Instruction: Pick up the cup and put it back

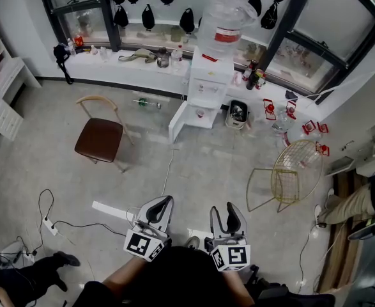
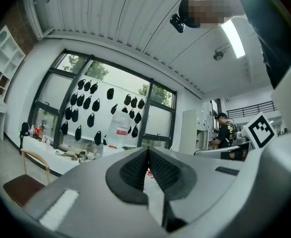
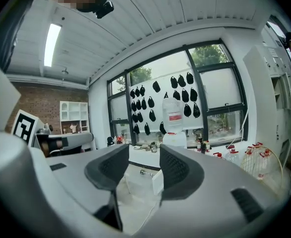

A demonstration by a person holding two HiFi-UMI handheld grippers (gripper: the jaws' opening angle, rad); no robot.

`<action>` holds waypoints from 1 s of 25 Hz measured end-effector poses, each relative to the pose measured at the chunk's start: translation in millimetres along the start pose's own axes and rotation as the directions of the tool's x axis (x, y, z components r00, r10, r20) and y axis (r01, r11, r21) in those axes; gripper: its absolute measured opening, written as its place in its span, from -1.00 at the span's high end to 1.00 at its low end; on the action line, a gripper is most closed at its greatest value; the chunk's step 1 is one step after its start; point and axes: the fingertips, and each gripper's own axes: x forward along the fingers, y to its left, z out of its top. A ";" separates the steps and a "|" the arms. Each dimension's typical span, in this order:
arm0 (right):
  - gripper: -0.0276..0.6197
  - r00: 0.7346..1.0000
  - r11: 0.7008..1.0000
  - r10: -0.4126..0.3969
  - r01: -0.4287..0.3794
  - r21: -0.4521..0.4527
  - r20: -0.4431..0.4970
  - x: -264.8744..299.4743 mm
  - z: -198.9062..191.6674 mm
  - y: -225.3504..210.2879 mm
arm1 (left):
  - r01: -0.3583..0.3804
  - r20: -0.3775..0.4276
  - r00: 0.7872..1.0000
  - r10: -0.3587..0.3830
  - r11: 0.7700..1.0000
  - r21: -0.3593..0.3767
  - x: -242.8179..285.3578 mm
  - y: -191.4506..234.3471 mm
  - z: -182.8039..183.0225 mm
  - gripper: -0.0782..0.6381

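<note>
Far left, a white shelf unit (image 1: 0,101) vs the wall, a power strip (image 1: 49,226) w/ black cable on the floor nearer the camera, and a person's leg (image 1: 43,265) at the bottom corner. Next a brown-seat chair (image 1: 99,139) stands alone on the grey floor, w/ a green bottle (image 1: 145,102) lying on the floor beyond it. Behind runs a long white worktop (image 1: 110,66) under the windows, cluttered w/ small stuff (too small to name), and black bags (image 1: 147,16) hang in rows on the glass above. Bottom centre, the left tool (image 1: 163,200) has its jaws pressed together w/ nothing in them. Just beside it the right tool (image 1: 224,208) has its jaws standing apart, gap bare, only floor and cabinet seen through it. Both tools are well apart from the white water dispenser (image 1: 207,85), which stands at the worktop w/ a big clear jug (image 1: 225,18) on top and a white panel angled out at its base. A small red-and-white thing in the dispenser's niche looks like the cup (image 1: 201,114), tho too small to be sure. R of it: a dark bin (image 1: 238,112), red-capped jugs (image 1: 283,117) on the floor, a gold wire chair (image 1: 296,168), then another person's trouser leg (image 1: 353,204) at the right edge
</note>
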 end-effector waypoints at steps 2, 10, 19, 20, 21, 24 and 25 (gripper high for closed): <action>0.40 1.000 1.000 -0.007 0.007 0.003 -0.008 6.3 -2.0 5.3 | 0.003 -0.003 1.000 -0.003 1.000 0.009 -1.3 8.6 0.9 0.76; 0.38 0.998 0.998 -0.057 0.057 0.008 -0.017 39.4 -11.3 24.0 | 0.052 -0.001 0.999 -0.052 0.999 0.014 5.7 50.2 1.5 0.76; 0.38 0.997 0.997 -0.070 0.070 0.018 -0.033 96.2 -10.4 3.9 | 0.069 -0.051 0.996 -0.070 0.997 -0.024 47.3 83.8 -17.8 0.76; 0.38 0.997 0.998 -0.064 0.065 0.023 -0.036 106.9 -10.8 -2.0 | 0.066 -0.057 0.996 -0.068 0.997 -0.026 56.2 87.7 -20.4 0.76; 0.38 0.998 0.998 -0.058 0.059 0.028 -0.038 118.4 -11.9 -9.2 | 0.067 -0.062 0.996 -0.069 0.997 -0.031 66.7 91.0 -23.9 0.76; 0.38 0.998 0.999 -0.031 0.032 0.034 -0.052 156.7 -16.9 -38.1 | 0.073 -0.064 0.995 -0.077 0.996 -0.058 107.0 96.6 -33.9 0.76; 0.38 0.998 0.999 -0.017 0.019 0.032 -0.057 170.4 -17.9 -49.1 | 0.060 -0.062 0.996 -0.064 0.996 -0.065 122.4 98.9 -35.5 0.76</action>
